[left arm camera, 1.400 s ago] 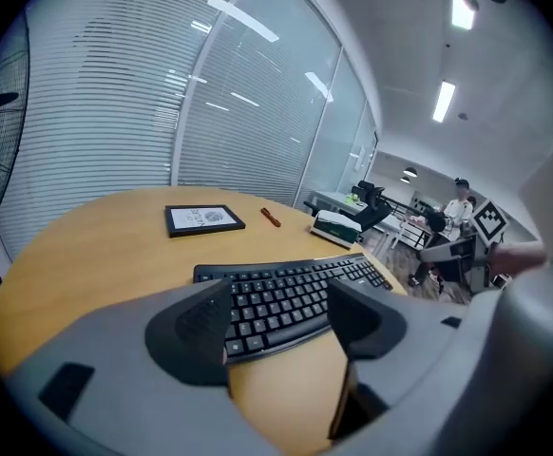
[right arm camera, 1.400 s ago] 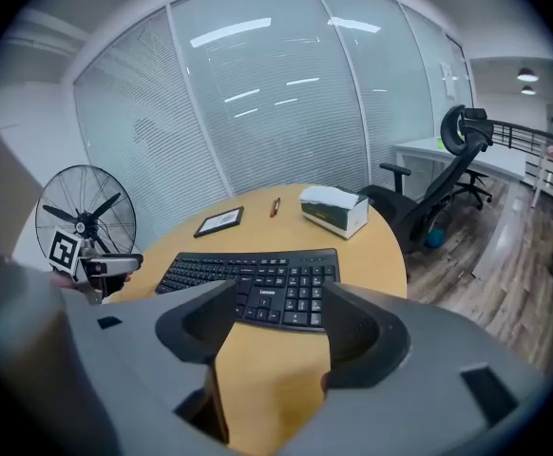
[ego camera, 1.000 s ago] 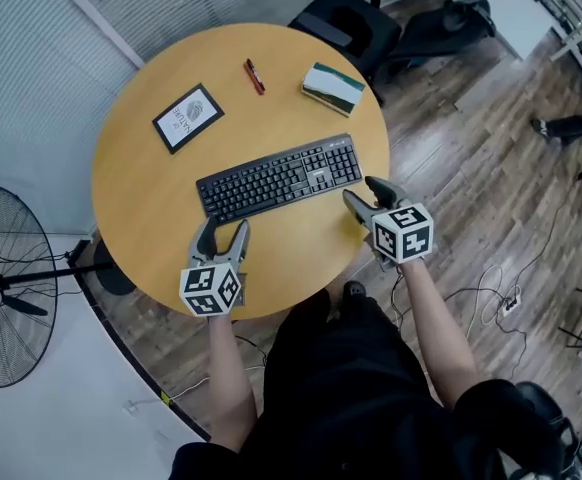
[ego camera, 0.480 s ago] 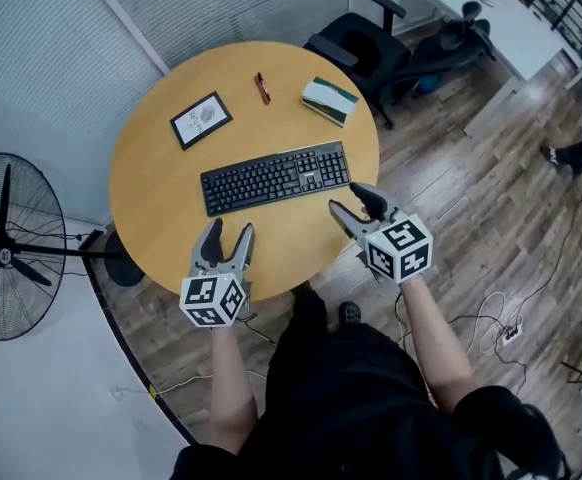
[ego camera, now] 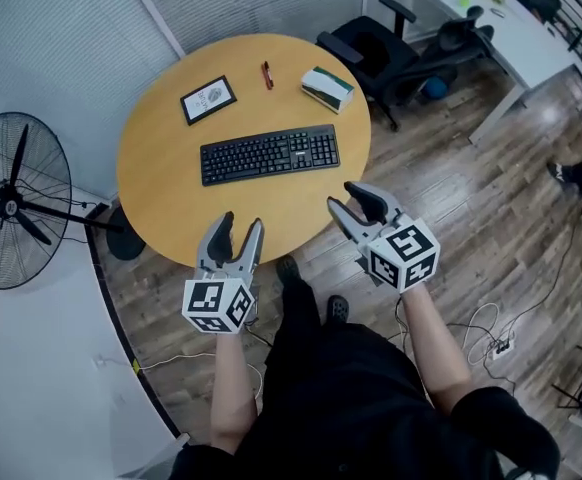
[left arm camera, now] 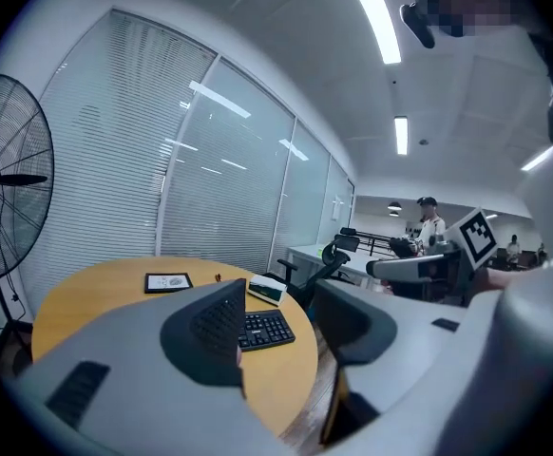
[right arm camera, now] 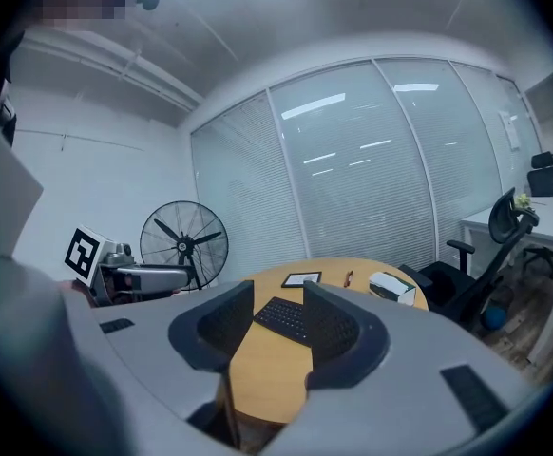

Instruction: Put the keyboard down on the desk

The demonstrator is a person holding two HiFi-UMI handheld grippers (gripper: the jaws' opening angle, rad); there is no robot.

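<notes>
The keyboard (ego camera: 269, 154) lay flat on the round desk (ego camera: 171, 208), near its middle, keys up. Its long axis ran along the 9-to-3 o'clock line in the head view, the right end tipped slightly toward 12. That is how the task wants it, though one moment cannot tell whether the task put it there. The left tongs (ego camera: 239, 230) hung at the desk's 6 o'clock edge, and the right tongs (ego camera: 349, 203) hung just off the edge at about 4 o'clock, over the wooden floor. Both were apart from the keyboard. Each gripper view showed its jaws spread wide with nothing held, only bare desk and a stretch of keyboard between them. From the left tongs the keyboard lay at about 12 to 1 o'clock, and from the right tongs at about 10 to 11. Each pair faced its own end of the long axis, and neither hand was clearly nearer. The scene would fit a keyboard just released with the tongs clear of it, or tongs poised to reach in for its two ends. Beyond the keyboard, toward 12 o'clock, lay a framed card (ego camera: 208, 99), a pen (ego camera: 268, 74) and a small box (ego camera: 327, 86).
</notes>
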